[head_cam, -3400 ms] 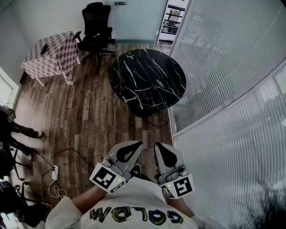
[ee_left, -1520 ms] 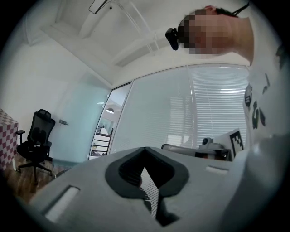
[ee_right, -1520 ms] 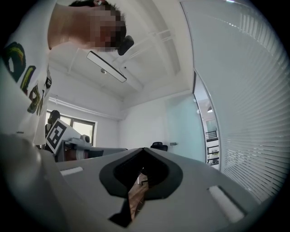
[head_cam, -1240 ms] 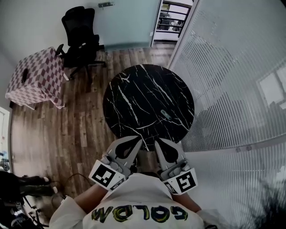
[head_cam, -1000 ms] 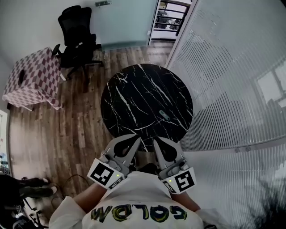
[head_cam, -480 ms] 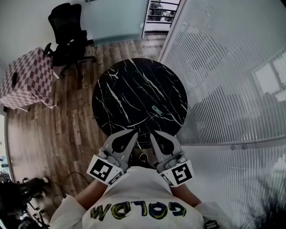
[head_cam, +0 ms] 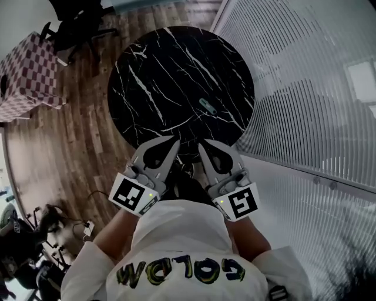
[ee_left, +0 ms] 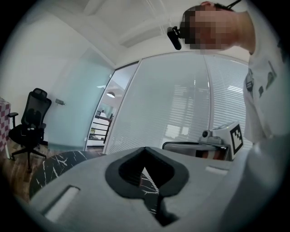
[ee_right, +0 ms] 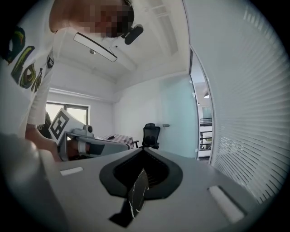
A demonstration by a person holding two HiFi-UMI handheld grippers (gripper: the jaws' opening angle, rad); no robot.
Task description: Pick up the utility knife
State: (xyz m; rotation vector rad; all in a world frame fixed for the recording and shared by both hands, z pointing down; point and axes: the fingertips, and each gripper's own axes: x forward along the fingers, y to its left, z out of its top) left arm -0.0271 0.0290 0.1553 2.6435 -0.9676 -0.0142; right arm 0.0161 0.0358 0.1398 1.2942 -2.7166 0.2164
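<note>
Progress check: basically none of the actual pickup is done yet. Closest in, both claws are held out in front of the person's white shirt, just short of the near edge of the round black marble table (head_cam: pixel 164 70). The left gripper (head_cam: pixel 171 143) has its jaws pressed together with nothing in them. All you see through the hole behind the tips is a sliver of the marble top. Same deal with the right gripper (head_cam: pixel 202 144): jaws fully together, empty. Both point roughly level toward the table, and neither touches it as far as I can tell.

The utility knife (head_cam: pixel 207 106) lies flat on the table, right of its middle, well apart from both claws and a bit nearer the right one. Left of the table stands a checkered-cloth table (head_cam: pixel 26 64), and off the marble table's far-left side there's an office chair (head_cam: pixel 76 17).

What's left, I'd say: reach out over the table, open a claw, get the jaws either side of the knife, close, lift. The right one looks better placed for it.
</note>
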